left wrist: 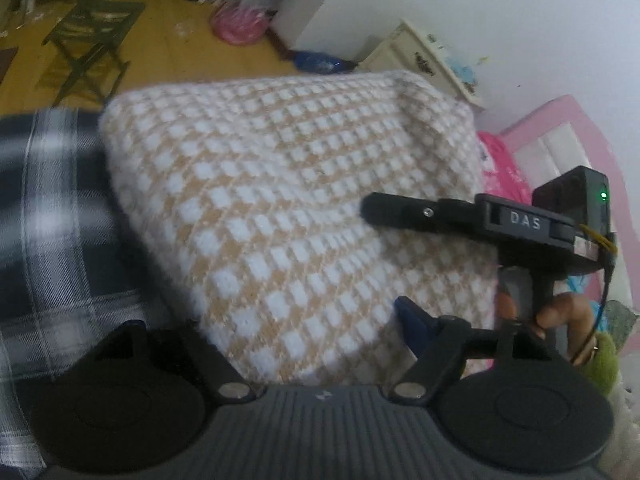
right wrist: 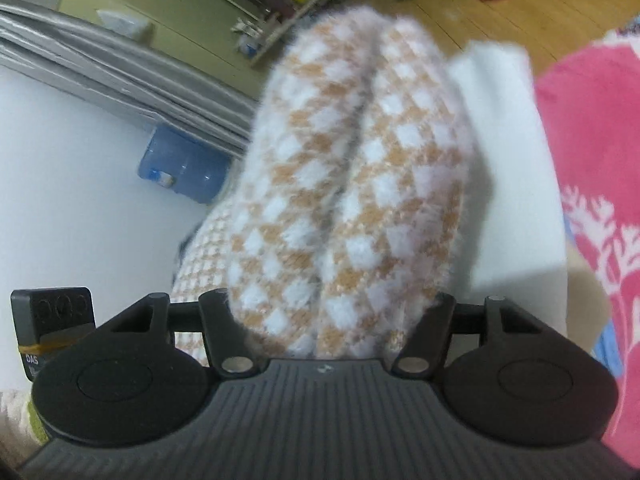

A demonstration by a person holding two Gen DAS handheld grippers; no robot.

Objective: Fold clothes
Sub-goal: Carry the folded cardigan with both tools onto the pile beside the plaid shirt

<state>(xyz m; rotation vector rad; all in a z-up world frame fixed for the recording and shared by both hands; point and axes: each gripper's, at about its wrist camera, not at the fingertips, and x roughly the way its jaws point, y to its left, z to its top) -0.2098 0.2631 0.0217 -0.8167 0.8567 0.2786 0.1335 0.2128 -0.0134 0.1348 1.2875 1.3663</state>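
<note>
Closest in the right wrist view, the right claw (right wrist: pixel 332 332) is clamped on a thick bundle of the fuzzy tan-and-white checked garment (right wrist: pixel 348 200), which bulges up between its arms in two rounded folds with a crease running down the middle. The knit fills the centre of that view and is blurred. Left of it, the body of the other gripper shows at the frame edge. Behind the bundle lie a white cloth (right wrist: pixel 516 168) and a pink floral blanket (right wrist: pixel 592 140); farther off are a blue water jug (right wrist: pixel 180 164) and the wooden floor (right wrist: pixel 472 20).

In the left wrist view, the left claw (left wrist: pixel 320 344) has the same checked garment (left wrist: pixel 288 200) reaching down between its arms at the near edge; its fingertips are hidden under the cloth, so I cannot tell whether it is gripping. The garment spreads away as a broad, taut sheet. To the left lies a black-and-white plaid shirt (left wrist: pixel 52 216). To the right, the right claw (left wrist: pixel 372 208) comes in from the side, touching the knit, with the person's fingers (left wrist: pixel 560 316) on its handle. Beyond are a folding stool (left wrist: pixel 92 40), a pink bag (left wrist: pixel 240 24) and a cream cabinet (left wrist: pixel 432 60).
</note>
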